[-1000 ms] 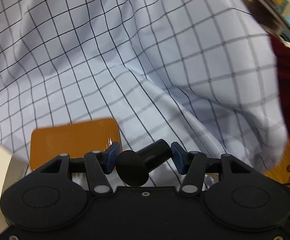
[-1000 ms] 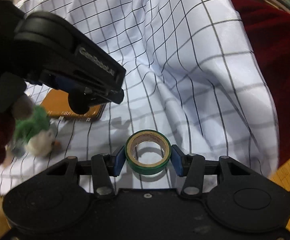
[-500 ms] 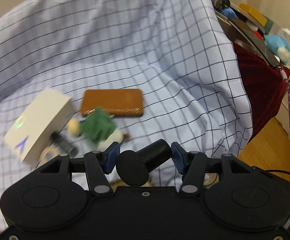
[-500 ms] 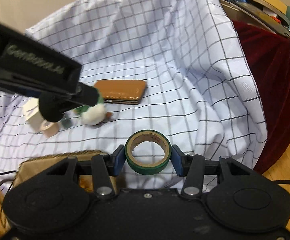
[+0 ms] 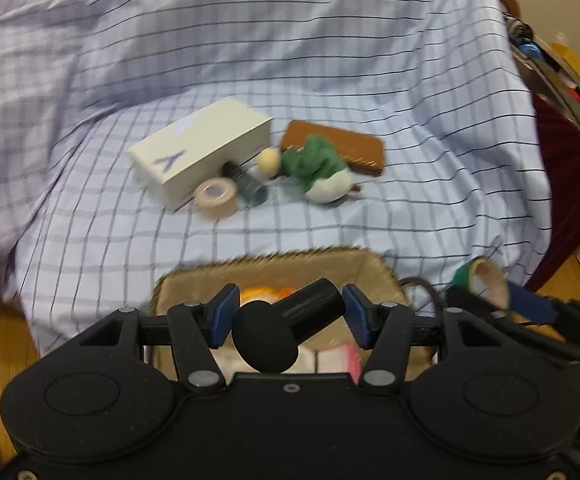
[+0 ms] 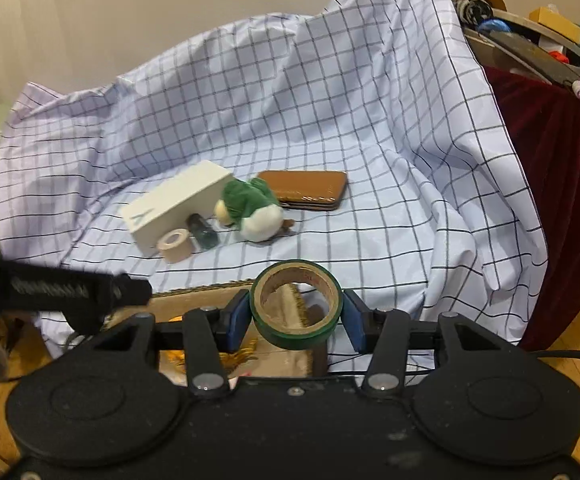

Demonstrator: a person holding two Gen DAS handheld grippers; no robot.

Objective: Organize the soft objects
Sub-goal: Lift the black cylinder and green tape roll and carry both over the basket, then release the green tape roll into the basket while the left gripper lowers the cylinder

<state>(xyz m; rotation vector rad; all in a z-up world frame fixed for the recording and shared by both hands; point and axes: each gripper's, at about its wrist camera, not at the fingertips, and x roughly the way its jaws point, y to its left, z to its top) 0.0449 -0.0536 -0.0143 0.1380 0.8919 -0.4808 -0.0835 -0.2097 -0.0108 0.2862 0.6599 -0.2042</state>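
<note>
- Left gripper [image 5: 286, 316]: the jaws clench a black mic-like object [image 5: 290, 326]. It hangs over the basket [image 5: 274, 268] at the near edge of the checked cloth [image 5: 330, 60]. Judged step: drop it in. Open only when the object is inside the rim; its round head sticks out toward the camera and could catch the near wall.
- Basket contents: something orange [image 5: 266, 293] and something pink and white [image 5: 332, 358] show below the jaws. Release low so the load does not bounce off them.
- Items on the cloth, left to right: white box [image 6: 178, 206], beige tape roll [image 6: 175, 245], dark bottle [image 6: 204, 234], green-and-white plush [image 6: 256, 212], brown case [image 6: 306, 189]. The plush is the only plainly soft thing on the cloth; it touches the case and lies just beside the box.
- Next pick, as a judgement: take the plush by its body from above, jaws clear of the case and bottle.
- Right gripper [image 6: 296, 316]: the jaws grasp a green tape roll [image 6: 296, 308], held on edge, near the basket's right side. Keep it clear of the left gripper during the drop.
</note>
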